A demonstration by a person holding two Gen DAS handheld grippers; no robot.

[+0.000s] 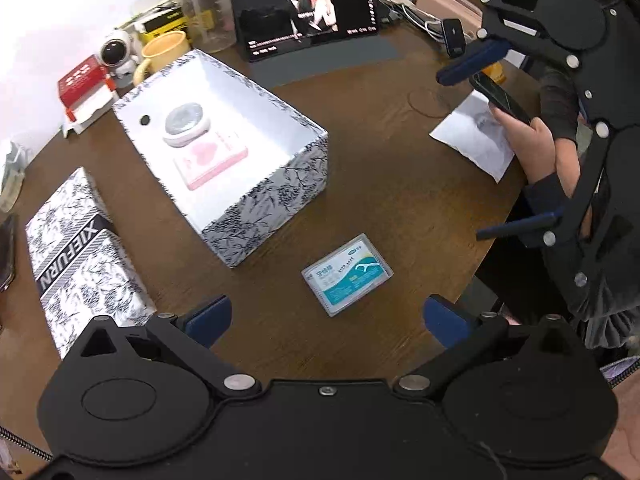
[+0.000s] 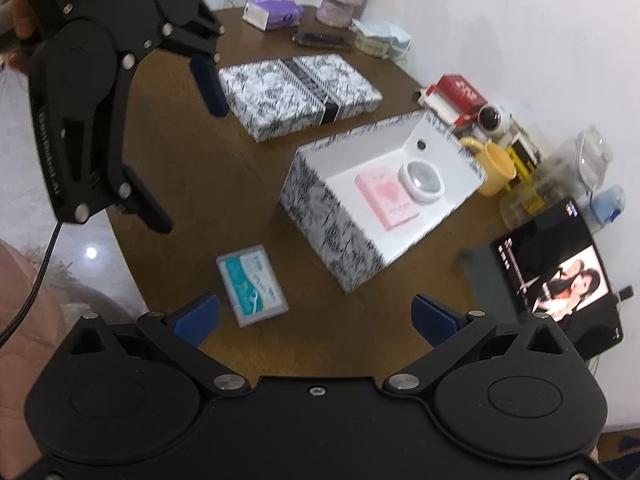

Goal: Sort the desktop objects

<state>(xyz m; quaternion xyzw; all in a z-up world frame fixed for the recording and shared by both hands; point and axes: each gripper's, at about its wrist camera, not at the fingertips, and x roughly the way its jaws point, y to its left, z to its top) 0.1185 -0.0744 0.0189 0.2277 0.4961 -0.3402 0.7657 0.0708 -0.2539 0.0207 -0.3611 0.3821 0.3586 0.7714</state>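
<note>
A small clear case with a teal and white card (image 1: 347,274) (image 2: 253,285) lies flat on the brown table, just beyond both sets of fingertips. My left gripper (image 1: 328,320) (image 2: 180,148) is open above the near side of it and holds nothing. My right gripper (image 2: 316,318) (image 1: 480,148) is also open and empty, the case lying by its left finger. Behind the case stands an open black-and-white patterned box (image 1: 272,208) (image 2: 332,232). Inside it are a pink carton (image 1: 212,160) (image 2: 387,198) and a round white tin (image 1: 186,124) (image 2: 423,176).
The box's patterned lid (image 1: 76,256) (image 2: 298,94) lies beside it. A tablet (image 1: 308,8) (image 2: 560,276), yellow mug (image 1: 164,54), astronaut figure (image 1: 116,52), red carton (image 1: 82,80) and jar (image 1: 206,4) line the wall side. A hand holding a phone (image 1: 500,98) rests over white paper (image 1: 476,136).
</note>
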